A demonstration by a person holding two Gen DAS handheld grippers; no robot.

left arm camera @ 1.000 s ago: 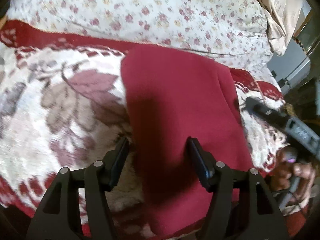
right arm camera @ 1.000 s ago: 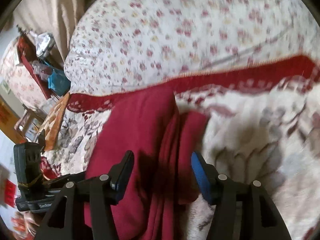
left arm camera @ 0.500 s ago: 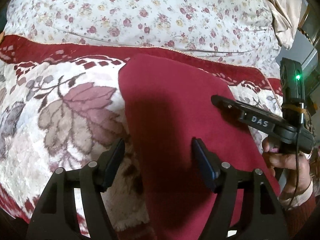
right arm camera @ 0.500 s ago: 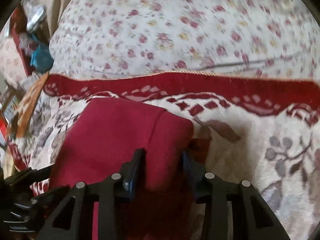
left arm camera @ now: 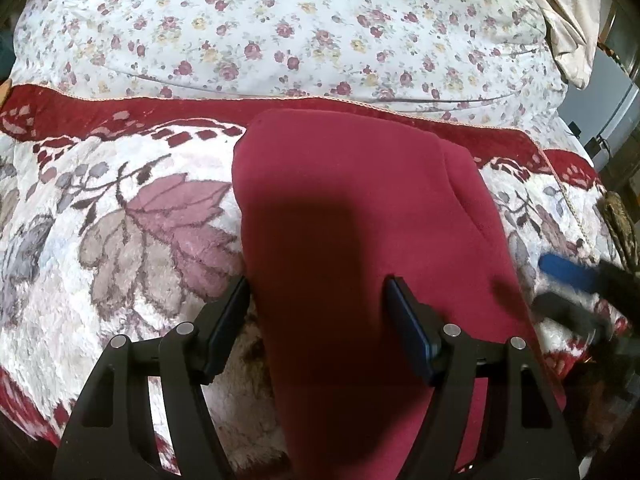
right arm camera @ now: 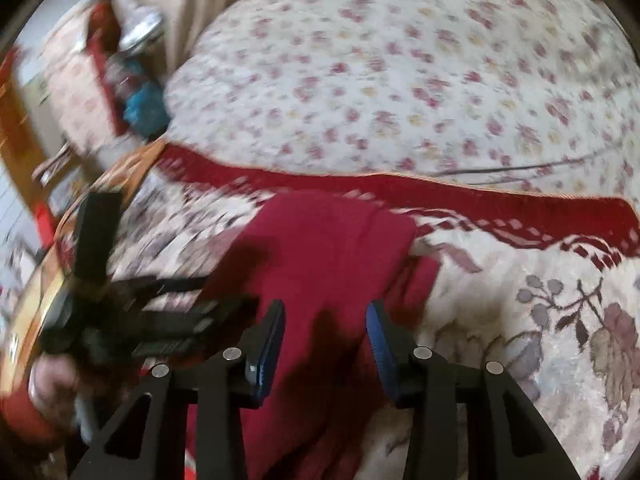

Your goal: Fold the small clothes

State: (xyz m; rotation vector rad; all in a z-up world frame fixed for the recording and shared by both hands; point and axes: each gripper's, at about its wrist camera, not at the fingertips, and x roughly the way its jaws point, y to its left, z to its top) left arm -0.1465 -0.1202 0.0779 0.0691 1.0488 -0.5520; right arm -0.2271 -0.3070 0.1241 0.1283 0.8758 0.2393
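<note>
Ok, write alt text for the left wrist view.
A folded dark red garment lies on a plush leaf-patterned blanket, with the left tongs open above its near-left part, not gripping. Behind is a floral quilt; the right tongs blur at the right edge.

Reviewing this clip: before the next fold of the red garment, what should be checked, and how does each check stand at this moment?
1. Red garment lies flat on the patterned blanket: ok, already folded into a narrow strip.
2. Left tongs free of cloth: ok, jaws wide apart, straddling the garment's left edge without pinching it.
3. Right tongs free of cloth: ok, jaws have just been closing, but the pads do not press on the garment.
4. Layers lined up: not ok, in the right wrist view a lower layer sticks out along the right side.
5. Near end of the garment: cannot tell, hidden under the tongs.
6. Right wrist view sharp: not ok, blurred.
</note>
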